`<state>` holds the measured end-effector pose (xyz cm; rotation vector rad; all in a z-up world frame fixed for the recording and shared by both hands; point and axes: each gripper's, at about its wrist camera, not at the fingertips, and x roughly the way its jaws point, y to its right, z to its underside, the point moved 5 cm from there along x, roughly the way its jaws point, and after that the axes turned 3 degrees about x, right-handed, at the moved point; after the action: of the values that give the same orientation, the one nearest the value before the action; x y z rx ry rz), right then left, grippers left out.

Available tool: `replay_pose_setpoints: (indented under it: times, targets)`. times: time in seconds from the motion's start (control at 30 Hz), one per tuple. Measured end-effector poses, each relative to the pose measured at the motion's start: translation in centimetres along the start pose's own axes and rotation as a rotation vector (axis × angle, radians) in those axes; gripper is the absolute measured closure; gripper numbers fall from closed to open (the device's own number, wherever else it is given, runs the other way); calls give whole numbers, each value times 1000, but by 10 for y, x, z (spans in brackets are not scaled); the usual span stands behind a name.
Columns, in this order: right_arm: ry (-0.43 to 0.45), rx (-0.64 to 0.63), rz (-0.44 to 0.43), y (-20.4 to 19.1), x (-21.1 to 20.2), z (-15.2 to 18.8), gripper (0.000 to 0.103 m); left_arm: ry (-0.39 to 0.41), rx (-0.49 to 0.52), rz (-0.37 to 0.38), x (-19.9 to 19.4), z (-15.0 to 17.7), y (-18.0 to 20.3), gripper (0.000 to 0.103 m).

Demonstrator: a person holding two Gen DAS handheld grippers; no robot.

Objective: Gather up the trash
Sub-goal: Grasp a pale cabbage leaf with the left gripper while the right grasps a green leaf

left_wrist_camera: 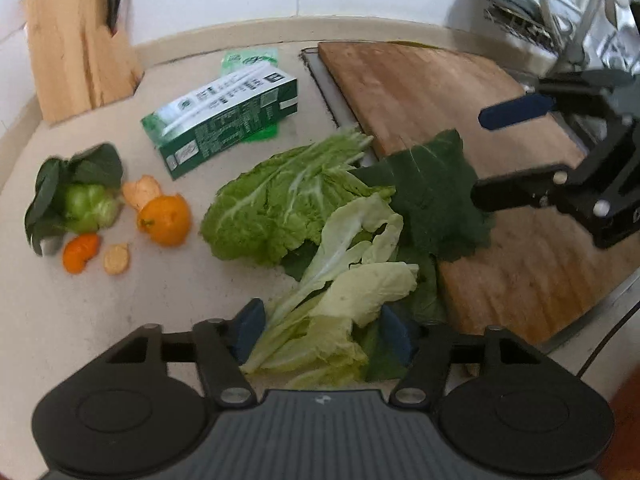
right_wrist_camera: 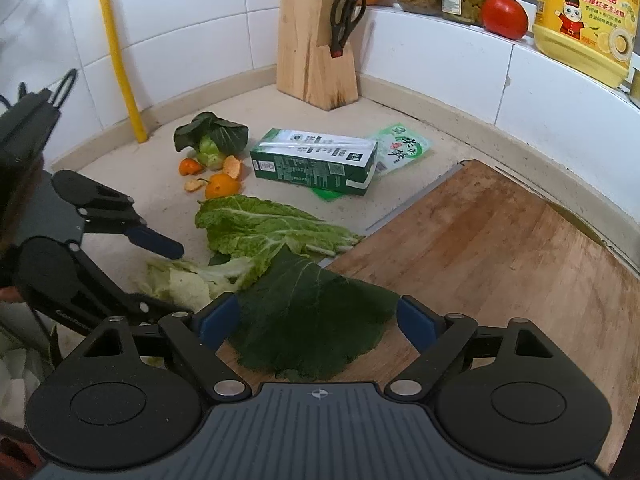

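Seen from the left wrist, the left gripper (left_wrist_camera: 322, 330) has its fingers apart on either side of pale cabbage leaves (left_wrist_camera: 352, 280) lying on the beige surface (left_wrist_camera: 120, 312); I cannot tell whether the pads touch them. Beyond lie a larger cabbage leaf (left_wrist_camera: 280, 200), a dark green leaf (left_wrist_camera: 436, 192) overlapping a wooden cutting board (left_wrist_camera: 460, 92), orange peel pieces (left_wrist_camera: 164, 216) and a green carton (left_wrist_camera: 224, 120).

From the right wrist, the right gripper (right_wrist_camera: 318, 320) holds its fingers wide apart around the dark green leaf (right_wrist_camera: 312, 320), without pinching it. A knife block (right_wrist_camera: 312, 48) stands in the corner.
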<state>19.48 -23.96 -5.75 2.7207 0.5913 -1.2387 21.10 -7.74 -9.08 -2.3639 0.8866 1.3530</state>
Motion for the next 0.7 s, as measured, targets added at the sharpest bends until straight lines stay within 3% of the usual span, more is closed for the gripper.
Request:
replay_pose_setpoints:
  times: [0.1,0.2,0.27,0.33,0.43,0.57,0.7]
  targets:
    - [4,-5,-6,-2,0,-2,14,-21,-69,0,-9,9,-14,82]
    - [8,-4,-26,-4,0,-6,19,-23,-202,31,-22,23,-31,92]
    - [9,-5,-36,-5,0,-9,24,-1,-251,17,-34,30,-38,93]
    - [5,-17,-47,-8,1,-13,31,17,-275,-14,-45,38,-40,94]
    - [-4,-74,-39,-12,5,-20,29,52,-291,-40,-52,44,-42,93]
    - [-3,-215,-11,-18,22,-38,16,45,-329,-68,-40,44,-47,66]
    - [-46,-366,-62,-31,55,-54,11,47,-338,-56,-29,42,-44,63]
